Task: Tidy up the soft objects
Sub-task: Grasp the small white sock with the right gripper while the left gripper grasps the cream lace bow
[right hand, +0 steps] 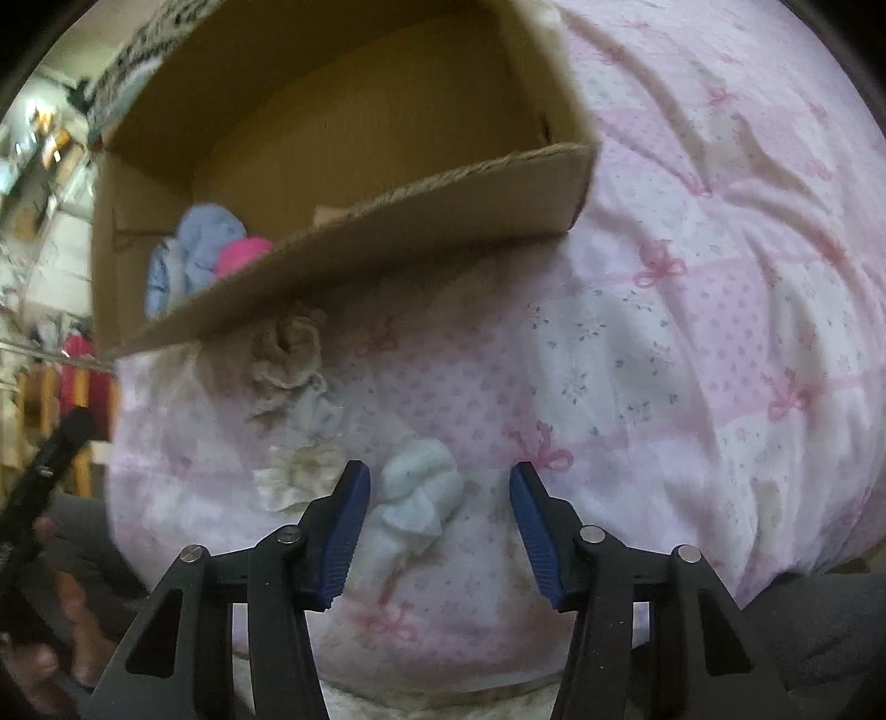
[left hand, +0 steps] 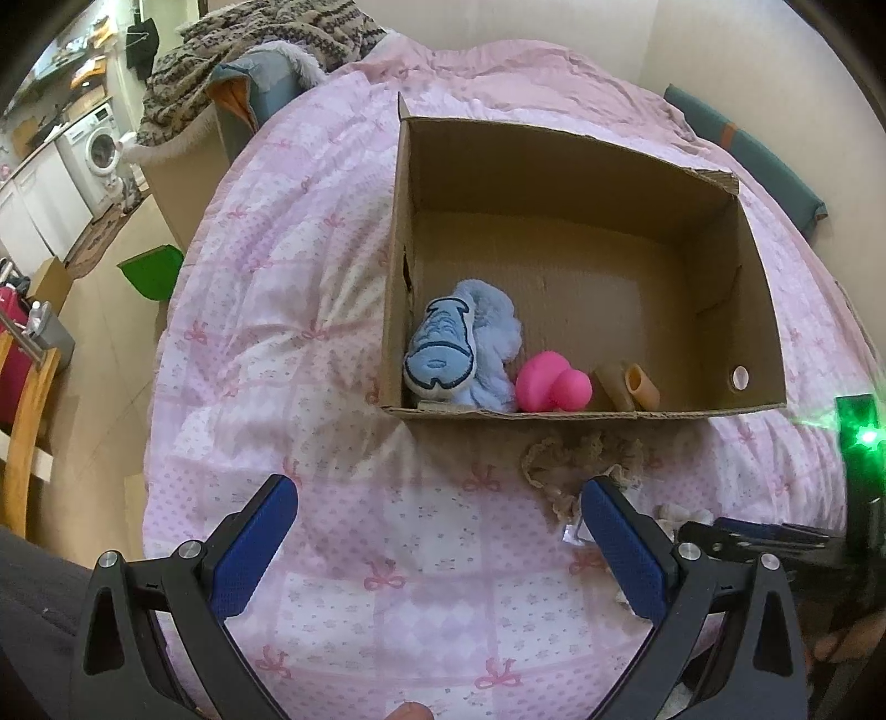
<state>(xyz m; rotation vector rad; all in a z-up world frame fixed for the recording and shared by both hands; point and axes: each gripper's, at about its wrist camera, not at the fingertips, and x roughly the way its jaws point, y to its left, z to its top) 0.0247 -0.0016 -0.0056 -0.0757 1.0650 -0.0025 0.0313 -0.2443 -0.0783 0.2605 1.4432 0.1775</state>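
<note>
An open cardboard box [left hand: 692, 412] sits on the pink quilt [left hand: 288, 343]. Inside it at the near wall lie a blue plush toy [left hand: 459, 349], a pink rounded toy [left hand: 551, 383] and a tan tube-shaped piece [left hand: 628, 385]. A beige knitted item [left hand: 559, 459] lies on the quilt in front of the box. My left gripper [left hand: 440, 493] is open and empty above the quilt. My right gripper [right hand: 440, 479] is open, with a white fluffy item [right hand: 415, 498] lying between its fingers. A cream ruffled piece [right hand: 293, 473] and a beige knitted piece [right hand: 288, 346] lie to its left, by the box [right hand: 387, 221].
The bed's left edge drops to a floor with a green dustpan [left hand: 152, 271], a wooden chair [left hand: 25, 421] and a washing machine [left hand: 94, 147]. A pile of blankets [left hand: 266, 44] and a box stand behind the bed. A teal cushion [left hand: 742, 149] lies at the far right.
</note>
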